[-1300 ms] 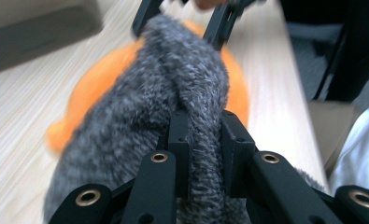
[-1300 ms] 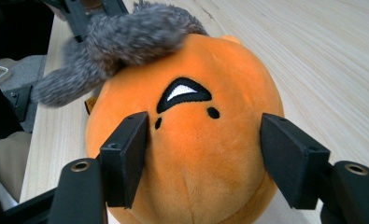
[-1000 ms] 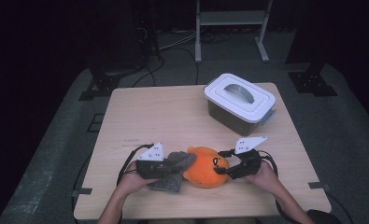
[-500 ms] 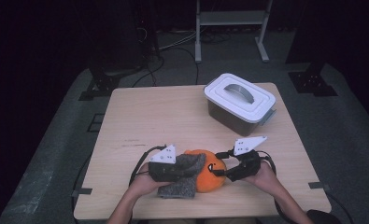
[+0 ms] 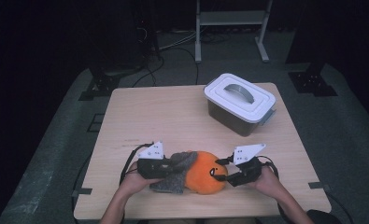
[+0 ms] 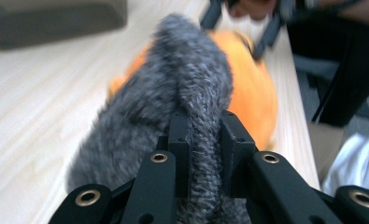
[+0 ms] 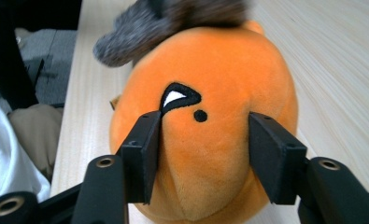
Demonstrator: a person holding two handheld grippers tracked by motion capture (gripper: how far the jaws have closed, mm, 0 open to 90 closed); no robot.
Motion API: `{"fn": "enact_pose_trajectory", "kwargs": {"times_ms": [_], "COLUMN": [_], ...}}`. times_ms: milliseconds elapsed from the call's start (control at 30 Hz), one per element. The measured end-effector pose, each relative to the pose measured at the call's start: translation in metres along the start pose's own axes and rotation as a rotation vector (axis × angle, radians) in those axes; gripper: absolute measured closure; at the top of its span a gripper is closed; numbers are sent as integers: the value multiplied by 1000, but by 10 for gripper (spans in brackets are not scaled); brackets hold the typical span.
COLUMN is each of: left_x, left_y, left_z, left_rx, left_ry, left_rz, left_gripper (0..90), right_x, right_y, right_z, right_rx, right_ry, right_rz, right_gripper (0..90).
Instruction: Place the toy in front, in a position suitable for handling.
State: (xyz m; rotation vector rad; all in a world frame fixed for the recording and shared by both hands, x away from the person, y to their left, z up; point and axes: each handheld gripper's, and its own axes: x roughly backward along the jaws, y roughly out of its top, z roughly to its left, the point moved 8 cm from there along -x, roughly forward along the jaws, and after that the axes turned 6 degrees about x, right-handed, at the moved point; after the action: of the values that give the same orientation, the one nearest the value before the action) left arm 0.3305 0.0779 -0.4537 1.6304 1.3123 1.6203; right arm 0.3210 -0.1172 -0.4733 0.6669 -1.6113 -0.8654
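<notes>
Nearest the table's front edge (image 5: 126, 212): orange plush toy (image 5: 205, 171) lay between both hands, w/ its grey fuzzy part (image 5: 175, 170) draped on its left side. Left gripper (image 5: 166, 167) clenched tight on a fold of that grey fuzz (image 6: 198, 140), jaws nearly together, fabric squeezed up between them. Right gripper (image 5: 219, 169) straddled the orange body (image 7: 205, 154) just below the stitched eye (image 7: 178, 99); jaws had just been closing, plush between them, pads at or very near the fur but no real squeeze visible yet, so counted as not yet gripping. Judged step: securing the toy w/ 2 grips, prob. to lift or pull the grey piece. To do it well: finish closing right jaws on the body's widest part, low & centred, so round plush doesn't squirt out; keep left pinch deep in the fold, not at the tip; move both hands together. Farther back, right of centre: lidded white bin (image 5: 240, 105), shut, well apart from the toy.
</notes>
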Motion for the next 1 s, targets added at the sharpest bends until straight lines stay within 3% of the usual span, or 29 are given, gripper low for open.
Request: {"fn": "enact_pose_trajectory", "kwargs": {"times_ms": [67,100,133,267,367,433,467,567,667,767,800,833,867,1000], "left_x": [0,0,-4,-12,-12,-11,-10,-9,-5,-5,-7,-7,-7,-3], "left_y": [8,8,11,4,1,-2,-4,-4,6,14,13,13,9,1], "left_z": [-3,-3,-5,-2,1,0,-1,-2,-5,-7,-6,-6,-1,7], "left_rx": [4,4,-2,8,7,14,26,27,5,4,-5,-5,22,46], "left_ry": [-8,-8,-6,14,49,40,15,1,-7,-14,-4,-4,-1,16], "left_rz": [-41,-41,-43,-4,17,24,22,26,-9,-41,-27,-27,-33,-22], "left_gripper": [772,772,772,773,774,774,774,773,773,773,773,773,773,774], "right_x": [-5,-5,-8,-9,-1,1,0,-8,-14,-15,-17,-17,-16,-12], "right_y": [5,5,9,12,14,14,13,11,13,17,19,19,18,13], "right_z": [7,7,12,14,5,3,3,5,8,13,17,17,17,14], "right_rx": [58,58,89,118,46,26,-4,-24,23,54,96,96,105,106], "right_ry": [9,9,11,5,-31,-45,-35,-20,-21,-3,5,5,5,11], "right_rz": [-6,-6,-5,5,9,14,14,17,2,-11,-6,-6,3,9], "right_gripper": [467,467,470,444,321,288,272,253,372,414,434,434,448,456]}}
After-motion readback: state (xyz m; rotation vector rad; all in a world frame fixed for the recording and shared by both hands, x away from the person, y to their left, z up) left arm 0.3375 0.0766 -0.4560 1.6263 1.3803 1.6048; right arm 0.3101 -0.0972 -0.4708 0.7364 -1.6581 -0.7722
